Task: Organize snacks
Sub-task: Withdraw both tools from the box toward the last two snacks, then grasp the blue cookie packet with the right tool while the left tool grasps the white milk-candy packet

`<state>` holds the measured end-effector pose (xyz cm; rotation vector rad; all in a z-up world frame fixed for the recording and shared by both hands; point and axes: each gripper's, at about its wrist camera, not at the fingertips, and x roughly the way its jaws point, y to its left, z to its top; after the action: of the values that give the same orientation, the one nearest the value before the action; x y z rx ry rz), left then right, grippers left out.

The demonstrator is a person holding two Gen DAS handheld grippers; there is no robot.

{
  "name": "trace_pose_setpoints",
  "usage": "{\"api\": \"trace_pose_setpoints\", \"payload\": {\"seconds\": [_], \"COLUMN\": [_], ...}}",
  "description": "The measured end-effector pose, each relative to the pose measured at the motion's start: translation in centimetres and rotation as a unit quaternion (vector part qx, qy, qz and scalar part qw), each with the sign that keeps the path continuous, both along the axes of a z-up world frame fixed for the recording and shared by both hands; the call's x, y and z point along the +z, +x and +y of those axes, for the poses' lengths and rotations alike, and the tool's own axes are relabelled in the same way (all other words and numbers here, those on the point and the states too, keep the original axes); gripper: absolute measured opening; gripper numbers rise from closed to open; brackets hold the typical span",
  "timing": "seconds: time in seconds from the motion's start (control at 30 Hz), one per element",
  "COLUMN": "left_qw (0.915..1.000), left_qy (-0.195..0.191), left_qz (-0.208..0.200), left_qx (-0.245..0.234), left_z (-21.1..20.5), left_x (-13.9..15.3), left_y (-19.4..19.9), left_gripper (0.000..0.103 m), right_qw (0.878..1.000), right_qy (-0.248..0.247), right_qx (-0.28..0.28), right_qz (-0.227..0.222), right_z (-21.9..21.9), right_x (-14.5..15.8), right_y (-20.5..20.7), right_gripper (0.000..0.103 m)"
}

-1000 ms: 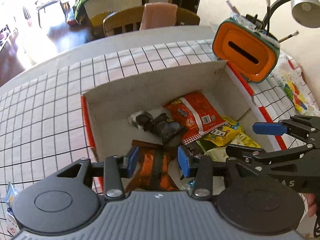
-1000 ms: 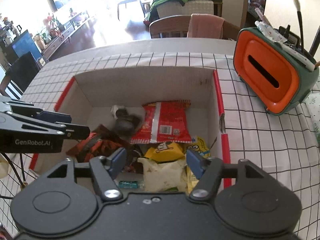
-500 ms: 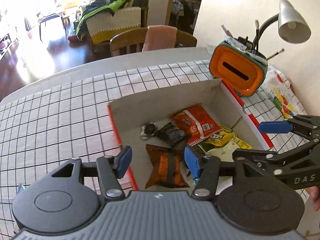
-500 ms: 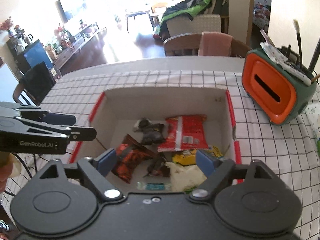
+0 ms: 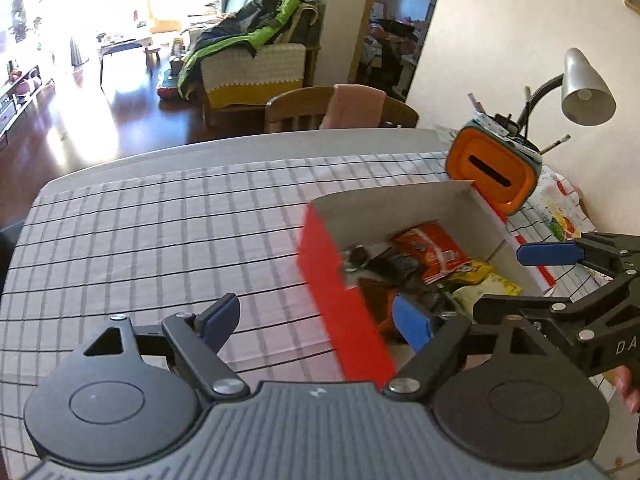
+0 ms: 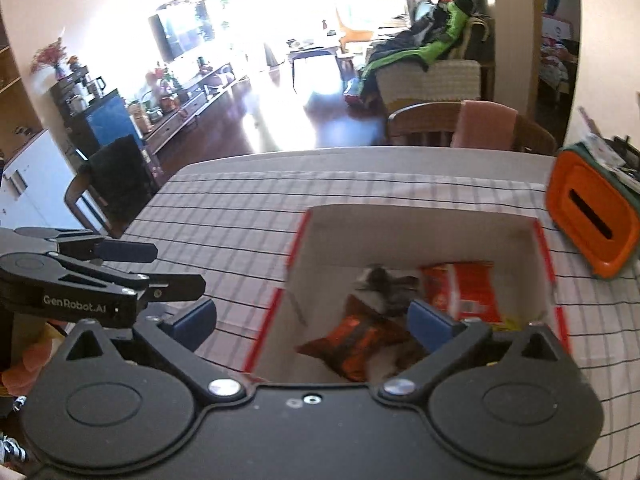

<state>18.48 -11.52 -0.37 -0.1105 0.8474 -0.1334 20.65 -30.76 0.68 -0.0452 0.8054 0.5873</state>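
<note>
A cardboard box (image 5: 340,300), red outside and white inside (image 6: 400,232), stands on the checked tablecloth. In it lie a red-orange packet (image 5: 436,248) (image 6: 468,292), a dark packet (image 5: 384,266) (image 6: 384,280), an orange-brown packet (image 6: 356,344) and yellow packets (image 5: 480,280). My left gripper (image 5: 316,320) hangs above the box's near left corner, jaws opening, nothing between them. My right gripper (image 6: 314,322) hovers over the box's near edge, jaws also opening and empty. Each shows in the other's view: the right gripper (image 5: 532,280) and the left gripper (image 6: 160,266).
An orange and green holder (image 5: 496,172) (image 6: 592,220) with brushes stands just past the box's far right corner, under a grey desk lamp (image 5: 584,92). A wooden chair (image 5: 340,112) with a pink cloth stands behind the table. The tablecloth (image 5: 160,240) stretches left of the box.
Both grippers have drawn back and up from inside the box and their jaws have widened. The orange-brown packet that was between the left pads now lies in the box.
</note>
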Motion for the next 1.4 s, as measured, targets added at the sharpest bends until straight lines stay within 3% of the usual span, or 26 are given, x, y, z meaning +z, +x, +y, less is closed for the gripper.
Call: {"api": "trace_pose_setpoints", "payload": {"seconds": [0.27,0.4,0.67,0.93,1.13,1.4], "left_qw": [0.9995,0.9992,0.9982,0.9976,0.9951,0.9932], "left_qy": [-0.012,0.003,-0.005,0.017,0.036,0.056], "left_qz": [-0.007,-0.003,0.048,0.067,0.084,0.089], "left_qx": [0.030,0.041,0.035,0.004,-0.037,-0.051], "left_z": [7.0,10.6,16.5,19.4,20.1,20.2], "left_x": [-1.1,-2.3,-5.4,-8.7,-11.7,-13.7], "left_y": [-3.1,-4.3,-5.8,-7.3,-7.4,-6.7], "left_gripper": [0.088,0.089,0.089,0.089,0.089,0.088], "right_qw": [1.000,1.000,0.998,0.992,0.988,0.983], "right_qy": [0.005,0.012,-0.013,-0.034,-0.068,-0.097], "right_qx": [0.016,0.026,0.060,0.104,0.126,0.146], "right_qz": [0.007,0.008,0.018,0.056,0.049,0.056], "right_z": [5.3,7.9,14.0,19.4,22.4,25.2], "right_x": [-1.5,-2.3,-4.8,-7.8,-9.4,-11.2], "right_y": [-0.9,-1.3,-1.4,-1.5,-1.1,0.2], "right_gripper": [0.103,0.103,0.103,0.100,0.100,0.096]}}
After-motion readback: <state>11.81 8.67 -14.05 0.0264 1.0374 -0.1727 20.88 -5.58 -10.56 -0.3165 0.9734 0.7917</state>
